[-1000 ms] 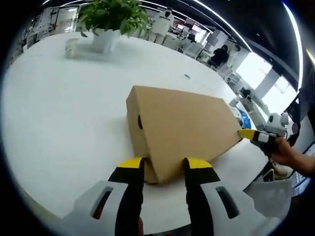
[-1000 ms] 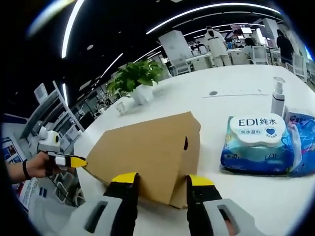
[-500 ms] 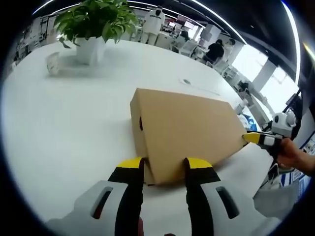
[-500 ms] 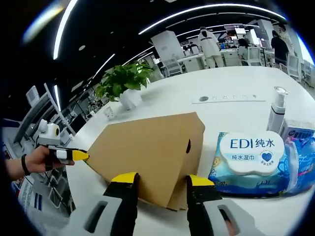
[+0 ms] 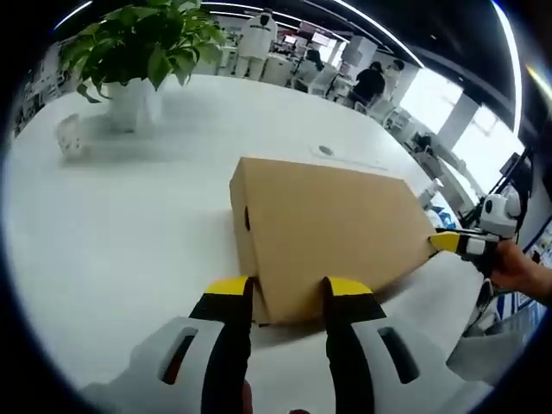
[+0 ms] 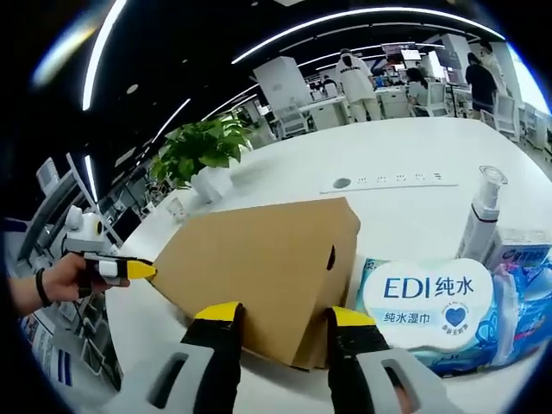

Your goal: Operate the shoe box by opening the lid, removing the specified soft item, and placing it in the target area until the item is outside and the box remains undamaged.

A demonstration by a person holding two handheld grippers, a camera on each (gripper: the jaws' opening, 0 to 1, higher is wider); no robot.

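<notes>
A closed brown cardboard shoe box [image 5: 328, 224] lies on the white table [image 5: 112, 224], lid down and a finger hole in its end wall. My left gripper [image 5: 288, 289] has its yellow-tipped jaws clamped on the near corner of the box. At the opposite corner, my right gripper [image 6: 287, 315] grips the shoe box [image 6: 259, 267] the same way. The right gripper's yellow tip [image 5: 444, 243] touches the far corner in the left gripper view, held by a hand. The left gripper's tip [image 6: 138, 270] shows likewise in the right gripper view. What is inside the box is hidden.
A blue pack of wet wipes [image 6: 431, 310] lies right beside the box, with a pump bottle [image 6: 483, 216] behind it. A potted plant [image 5: 138, 43] and a small cup [image 5: 69, 136] stand at the far side. A socket strip [image 6: 379, 183] is set in the tabletop. People stand far behind.
The box has stayed fixed between both pairs of jaws while the surroundings shifted. In the right gripper view the wet wipes pack now sits closer against the box.
</notes>
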